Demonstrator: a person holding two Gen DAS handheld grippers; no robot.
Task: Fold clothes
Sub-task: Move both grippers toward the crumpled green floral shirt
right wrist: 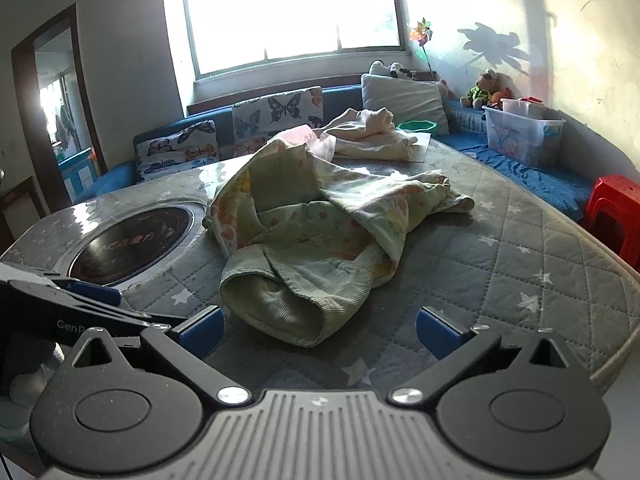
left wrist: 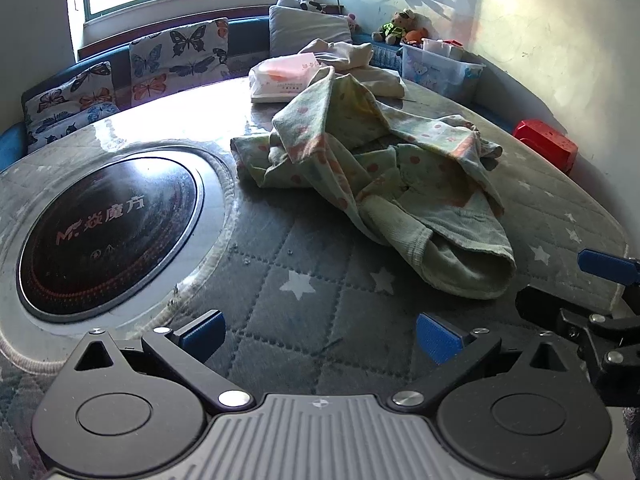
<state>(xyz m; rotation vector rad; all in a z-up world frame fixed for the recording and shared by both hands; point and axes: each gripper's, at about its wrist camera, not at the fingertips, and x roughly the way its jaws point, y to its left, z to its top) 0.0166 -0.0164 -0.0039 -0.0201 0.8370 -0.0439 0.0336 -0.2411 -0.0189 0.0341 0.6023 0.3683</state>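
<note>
"M" logo with "焱魔方" on the black cooktop [left wrist: 108, 232]; partial "GenR" on left gripper [right wrist: 96, 294].

Left gripper [left wrist: 318, 338] over quilted table [left wrist: 280, 320], jaws wide, nothing between them.

Crumpled green garment [left wrist: 372, 184] lies ahead, right of the round black hob [left wrist: 108, 232]. Wipes pack [left wrist: 280, 78] and cream cloth [left wrist: 360, 64] behind it. Right gripper [left wrist: 600, 300] at right edge; red stool [left wrist: 546, 144] beyond.
</note>
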